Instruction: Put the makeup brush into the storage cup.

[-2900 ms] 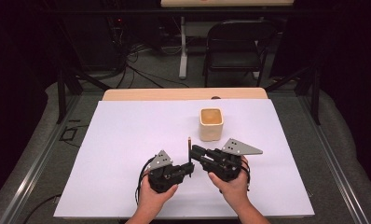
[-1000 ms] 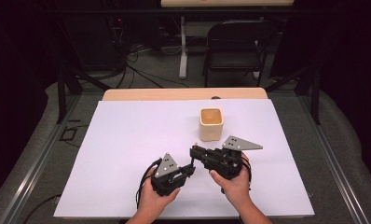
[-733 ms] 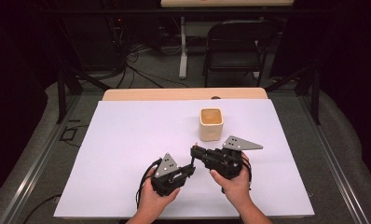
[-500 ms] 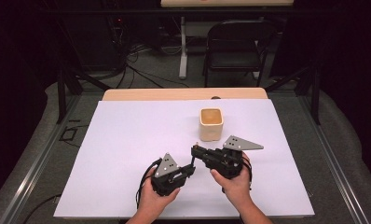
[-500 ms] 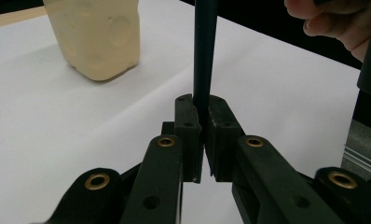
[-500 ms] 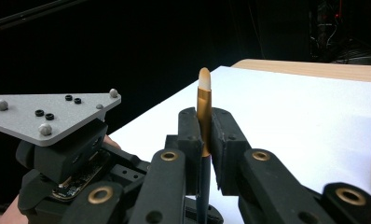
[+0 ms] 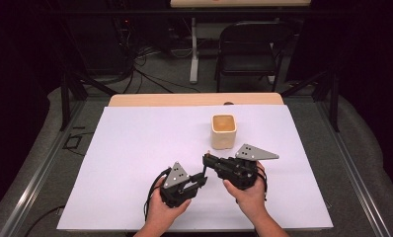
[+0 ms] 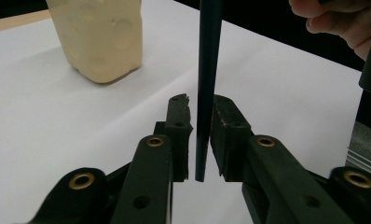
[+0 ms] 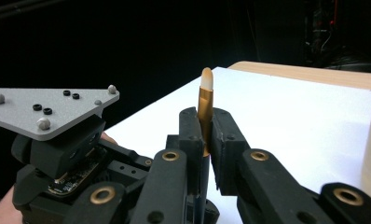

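A dark pencil (image 7: 204, 168) with a gold ferrule and a pale tip spans the two grippers near the front of the white table (image 7: 135, 148). My right gripper (image 7: 208, 159) is shut on its ferrule end (image 9: 205, 107), with both pads pressed on it. My left gripper (image 7: 200, 178) has just been opening. The dark shaft (image 8: 207, 70) stands between its pads with a thin gap on each side. A cream square cup (image 7: 223, 131) stands upright just beyond the right gripper, apart from it.
The cup (image 8: 99, 37) is close ahead on the left in the left gripper view, and the person's other hand (image 8: 346, 23) is at the top right. A wooden strip (image 7: 194, 99) borders the table's far edge. A black chair (image 7: 249, 49) and floor cables lie beyond.
Since the earliest frame the left gripper has tipped the pencil from upright toward the right gripper, which has come onto its end. Over the last second both hands have kept still.
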Demonstrator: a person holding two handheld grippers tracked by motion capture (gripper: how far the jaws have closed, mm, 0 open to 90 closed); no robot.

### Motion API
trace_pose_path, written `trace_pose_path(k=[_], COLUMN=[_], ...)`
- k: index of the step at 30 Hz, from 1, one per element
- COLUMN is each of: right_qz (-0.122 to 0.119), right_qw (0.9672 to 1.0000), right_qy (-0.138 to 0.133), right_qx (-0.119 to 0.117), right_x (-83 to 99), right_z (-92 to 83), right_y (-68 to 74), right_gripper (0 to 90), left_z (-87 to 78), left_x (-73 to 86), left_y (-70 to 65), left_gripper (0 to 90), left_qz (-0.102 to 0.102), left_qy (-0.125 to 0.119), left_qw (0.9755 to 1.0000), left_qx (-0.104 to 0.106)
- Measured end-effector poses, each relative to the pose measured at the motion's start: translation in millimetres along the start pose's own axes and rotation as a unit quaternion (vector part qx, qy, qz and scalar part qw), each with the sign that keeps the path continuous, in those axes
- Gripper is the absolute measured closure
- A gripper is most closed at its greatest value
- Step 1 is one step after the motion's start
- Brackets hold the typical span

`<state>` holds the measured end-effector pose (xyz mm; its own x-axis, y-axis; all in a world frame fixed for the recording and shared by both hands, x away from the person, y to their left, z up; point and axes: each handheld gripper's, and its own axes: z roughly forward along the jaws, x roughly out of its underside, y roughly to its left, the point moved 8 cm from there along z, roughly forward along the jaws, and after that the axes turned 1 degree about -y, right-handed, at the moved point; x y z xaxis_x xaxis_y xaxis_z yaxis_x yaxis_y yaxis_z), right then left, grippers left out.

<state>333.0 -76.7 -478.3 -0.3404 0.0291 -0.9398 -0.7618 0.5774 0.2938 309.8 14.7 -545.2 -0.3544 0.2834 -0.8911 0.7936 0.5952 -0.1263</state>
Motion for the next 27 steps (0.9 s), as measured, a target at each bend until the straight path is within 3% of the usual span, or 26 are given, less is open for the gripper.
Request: trace_pose_path(k=[14,27], right_qz=[-0.036,-0.059], right_qw=[0.9992,0.9973], right_qy=[-0.003,-0.008], right_qx=[0.015,0.043], right_x=[-2.2,-5.0], right_z=[-1.3,-4.3], right_y=[0.8,-5.7], right_gripper=[83.8,83.7], left_z=[-3.0,-11.4], left_x=[1.0,11.7], left_y=[2.2,21.3], left_gripper=[59.1,40.4], left_qz=[-0.001,-0.003], left_qy=[-0.008,-0.012], left_qw=[1.0000,0.9997], left_qx=[-0.004,-0.022])
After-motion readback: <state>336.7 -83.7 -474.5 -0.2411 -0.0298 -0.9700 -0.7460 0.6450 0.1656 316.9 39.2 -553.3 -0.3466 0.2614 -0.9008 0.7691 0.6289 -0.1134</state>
